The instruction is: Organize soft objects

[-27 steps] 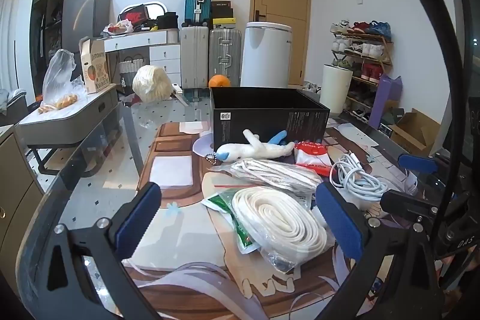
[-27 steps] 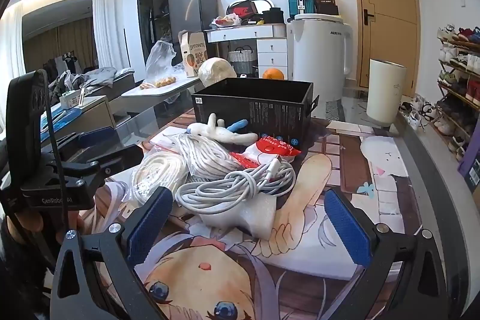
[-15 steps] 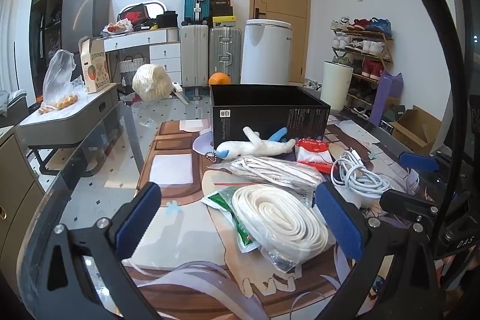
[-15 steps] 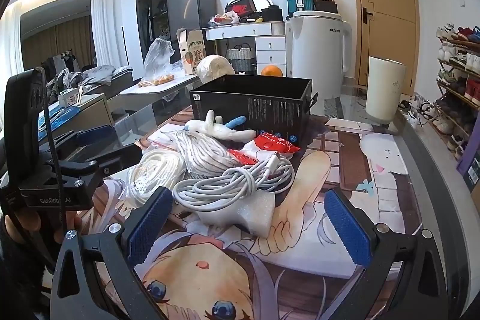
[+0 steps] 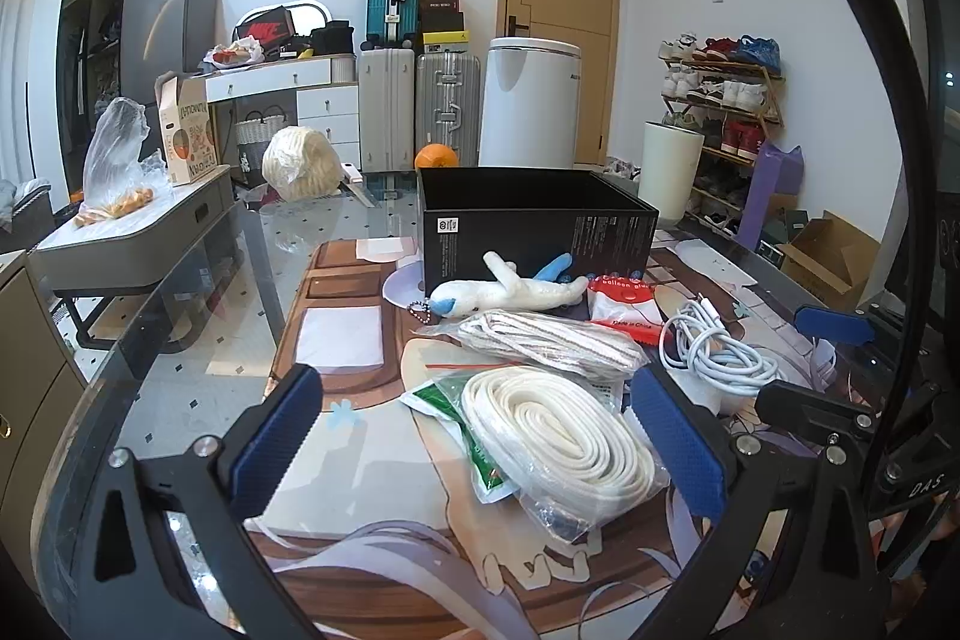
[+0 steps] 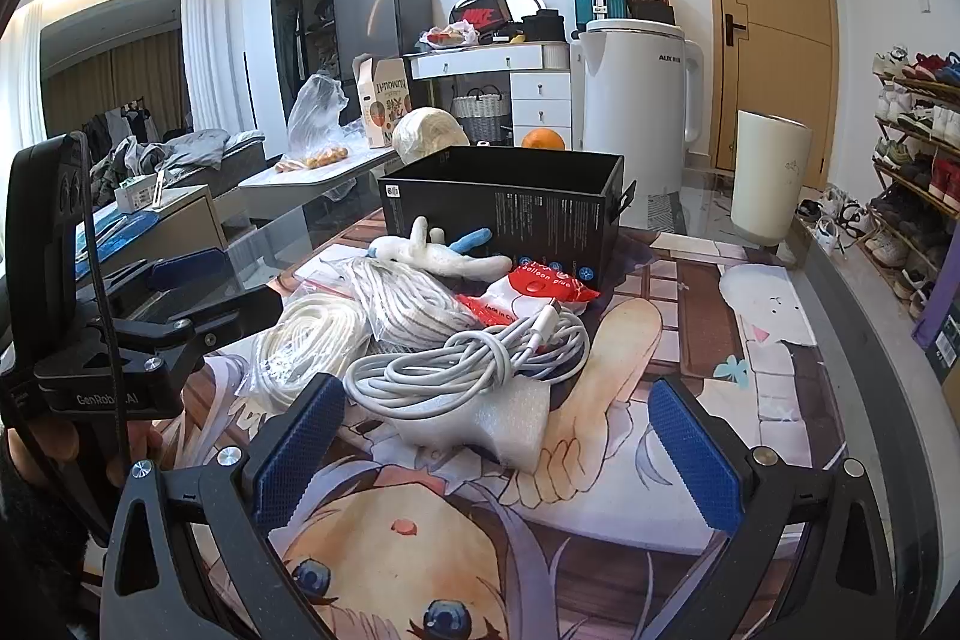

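On the printed mat lies a pile of soft items in front of an open black box (image 5: 534, 220). It holds a white and blue plush toy (image 5: 510, 289), a bagged striped cord (image 5: 546, 340), a red and white packet (image 5: 624, 304), a white cable bundle (image 6: 474, 370) on a foam piece (image 6: 516, 418), and a bagged white coiled rope (image 5: 558, 436). My left gripper (image 5: 480, 439) is open, low over the mat, with the coiled rope lying between its pads untouched. My right gripper (image 6: 498, 454) is open just short of the foam and cable.
The glass table (image 5: 180, 340) carries the mat; its left part is bare glass. Beyond it stand a side table (image 5: 138, 232) with a bag of fruit, suitcases (image 5: 420, 100), a white appliance (image 6: 636, 100) and a shoe rack (image 5: 726, 100). A hand (image 6: 66, 448) holds the left gripper.
Hardly anything: the right wrist view has crept slightly toward the pile. Both grippers stay open and nothing on the mat has moved.
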Demonstrator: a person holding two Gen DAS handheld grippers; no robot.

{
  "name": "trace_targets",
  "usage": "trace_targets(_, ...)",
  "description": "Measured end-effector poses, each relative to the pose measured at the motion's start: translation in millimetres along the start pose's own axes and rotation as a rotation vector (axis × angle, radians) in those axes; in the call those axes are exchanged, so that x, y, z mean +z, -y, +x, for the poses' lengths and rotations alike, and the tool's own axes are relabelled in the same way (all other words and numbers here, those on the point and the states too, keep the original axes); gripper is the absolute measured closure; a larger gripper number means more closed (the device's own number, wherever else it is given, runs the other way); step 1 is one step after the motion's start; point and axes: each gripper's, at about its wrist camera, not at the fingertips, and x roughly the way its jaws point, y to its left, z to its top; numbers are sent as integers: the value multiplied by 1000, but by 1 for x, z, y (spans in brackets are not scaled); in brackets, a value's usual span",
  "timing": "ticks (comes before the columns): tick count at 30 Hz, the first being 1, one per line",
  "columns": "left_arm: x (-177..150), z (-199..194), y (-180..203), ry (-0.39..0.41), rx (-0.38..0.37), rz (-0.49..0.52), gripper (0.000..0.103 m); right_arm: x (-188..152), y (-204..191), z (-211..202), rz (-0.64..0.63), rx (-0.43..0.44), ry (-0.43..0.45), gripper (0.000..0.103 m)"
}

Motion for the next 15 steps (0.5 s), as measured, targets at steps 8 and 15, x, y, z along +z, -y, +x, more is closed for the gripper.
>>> trace_targets(8, 0, -1, 0, -1, 3, 1, 0, -2, -1, 5, 1, -4, 0, 0)
trace_targets(15, -1, -3, -2, 1, 6, -7, 0, -2, -1, 5, 0, -5, 1, 0)
